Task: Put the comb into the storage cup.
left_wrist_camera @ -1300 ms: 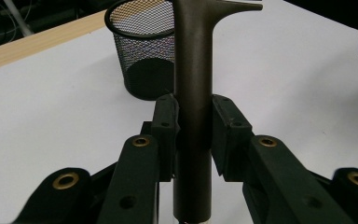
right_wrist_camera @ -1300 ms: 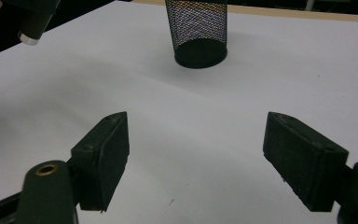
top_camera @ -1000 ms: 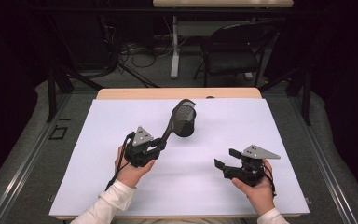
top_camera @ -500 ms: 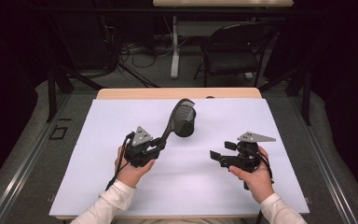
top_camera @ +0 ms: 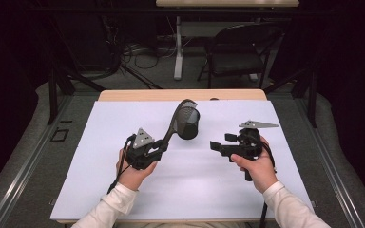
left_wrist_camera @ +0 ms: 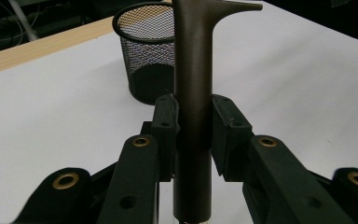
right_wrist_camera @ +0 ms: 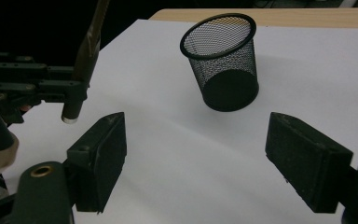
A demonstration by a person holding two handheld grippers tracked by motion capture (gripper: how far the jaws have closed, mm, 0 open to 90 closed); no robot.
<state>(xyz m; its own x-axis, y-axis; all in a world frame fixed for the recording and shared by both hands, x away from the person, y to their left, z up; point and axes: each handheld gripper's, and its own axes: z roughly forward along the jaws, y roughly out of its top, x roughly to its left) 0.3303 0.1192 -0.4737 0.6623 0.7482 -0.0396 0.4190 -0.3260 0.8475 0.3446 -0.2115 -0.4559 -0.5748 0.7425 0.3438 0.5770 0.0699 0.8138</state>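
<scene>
Two hand-held grippers raised over the white-covered table (top_camera: 100,190), left gripper (top_camera: 159,146) clamped on a long dark grey-brown shoehorn-like tool (top_camera: 172,127), long axis slanted up toward black mesh cup (top_camera: 188,124), right gripper (top_camera: 215,146) empty, jaws just widened.

No readable text, label, brand, number or sign is found in any view. The white table cover (top_camera: 180,190), the black mesh cup (right_wrist_camera: 223,65), the dark long-handled tool (left_wrist_camera: 193,116) and the grey plates on the grippers carry no lettering. Nothing legible is made out on the chair or cables in the dark background.
</scene>
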